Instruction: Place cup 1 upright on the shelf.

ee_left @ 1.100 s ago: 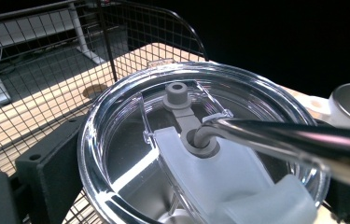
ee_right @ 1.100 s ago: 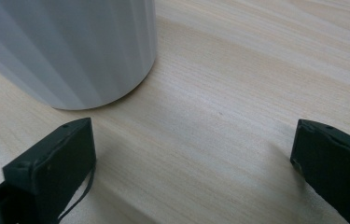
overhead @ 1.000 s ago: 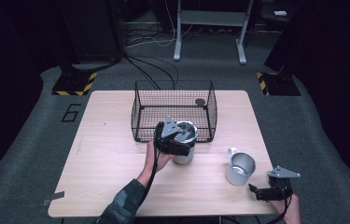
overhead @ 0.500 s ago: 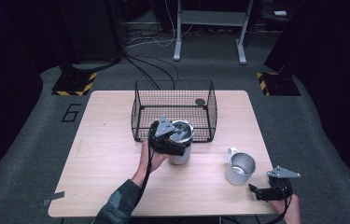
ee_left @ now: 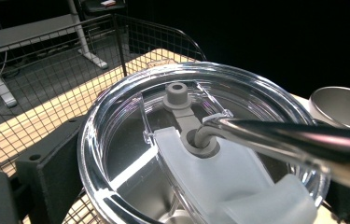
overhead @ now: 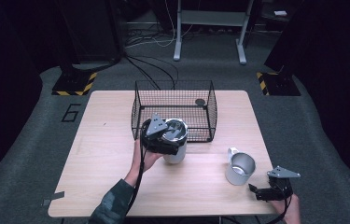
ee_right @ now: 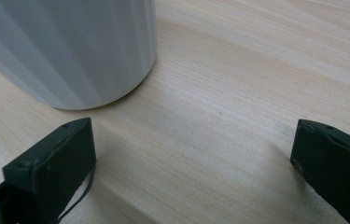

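Tumbler: one steel tumbler (overhead: 176, 144) with a clear lid (ee_left: 200, 140) stands upright on the table (overhead: 107, 154), just in front of the wire basket (overhead: 172, 109); a metal straw (ee_left: 284, 137) enters the lid's grey grommet in the left gripper view
Left gripper: the left gripper (overhead: 163, 140) sits at the tumbler's top, jaws either side of the lid's rim and clasped on it; one black jaw is plain at the lower left of its own view, the other mostly hidden behind the straw
Right gripper: the right gripper (overhead: 268, 191) rests low at the table's near right corner, jaws spread wide with bare wood between them, holding nothing
Mug: one metal mug (overhead: 239, 167) with a handle, upright, near the right gripper and well apart from the tumbler; its grey wall fills the upper left of the right gripper view
Basket: one black wire basket, open-topped, with one small dark round object (overhead: 200, 101) at its far right corner; too small to identify
Count: two grippers, two metal vessels, one basket, one table
Writing: a "6" (overhead: 71, 112) marked on the floor left of the table; no brand legible on the vessels
Cut off: the person's right hand (overhead: 291, 210) and left sleeve (overhead: 114, 205) run off the bottom edge
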